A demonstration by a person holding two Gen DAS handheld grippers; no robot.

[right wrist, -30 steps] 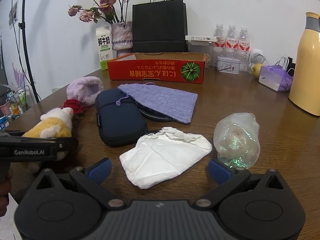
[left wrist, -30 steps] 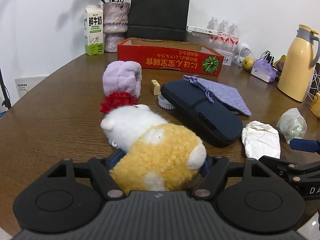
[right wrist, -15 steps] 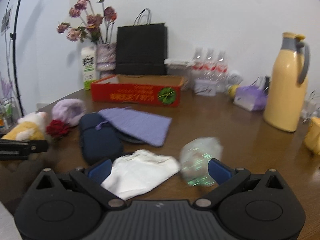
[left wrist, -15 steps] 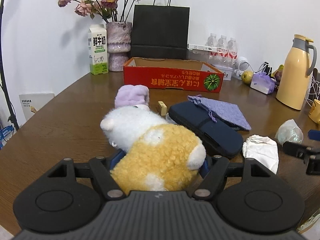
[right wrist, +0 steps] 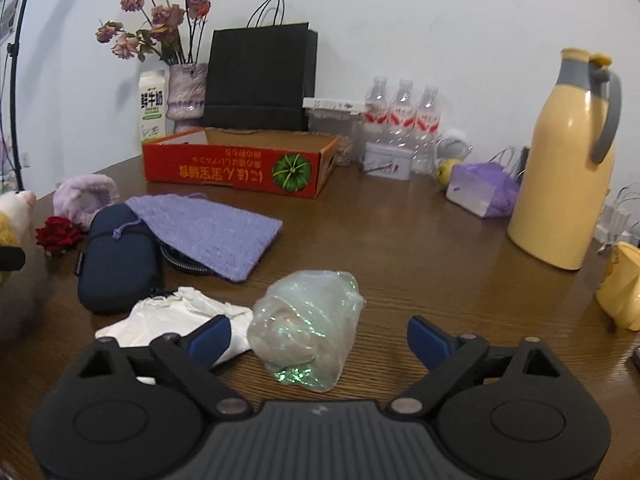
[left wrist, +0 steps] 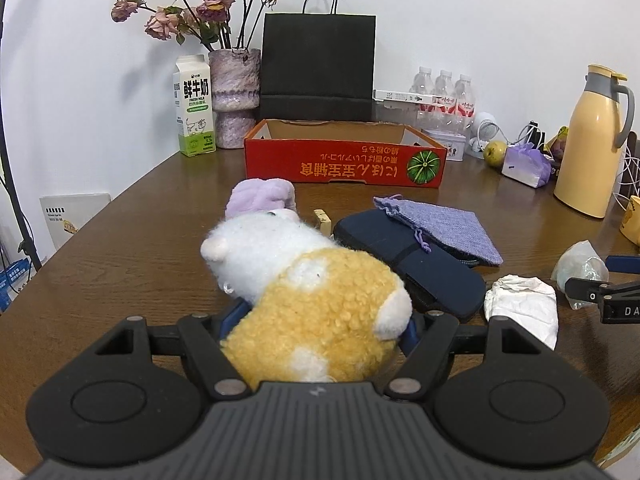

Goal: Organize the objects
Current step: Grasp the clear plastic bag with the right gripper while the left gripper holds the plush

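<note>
My left gripper (left wrist: 316, 320) is shut on a yellow and white plush toy (left wrist: 304, 292) and holds it above the table. It also shows at the left edge of the right wrist view (right wrist: 14, 216). My right gripper (right wrist: 318, 338) is open, its jaws on either side of a clear iridescent plastic bag (right wrist: 308, 332) that lies on the table. The red cardboard box (left wrist: 344, 154) stands open at the back. On the table lie a navy case (right wrist: 116, 258), a purple knit pouch (right wrist: 208, 230), a white crumpled cloth (right wrist: 176, 316), a lilac fluffy band (right wrist: 86, 198) and a red flower (right wrist: 56, 234).
A yellow thermos (right wrist: 568, 160) stands at the right. A black paper bag (left wrist: 318, 68), a milk carton (left wrist: 192, 122), a vase of dried roses (left wrist: 234, 96), water bottles (right wrist: 400, 120) and a purple bag (right wrist: 482, 190) line the back. A small wooden block (left wrist: 323, 220) lies behind the plush.
My left gripper has lifted the plush toy off the table. My right gripper has swung right and moved forward, so the plastic bag now lies between its jaws.
</note>
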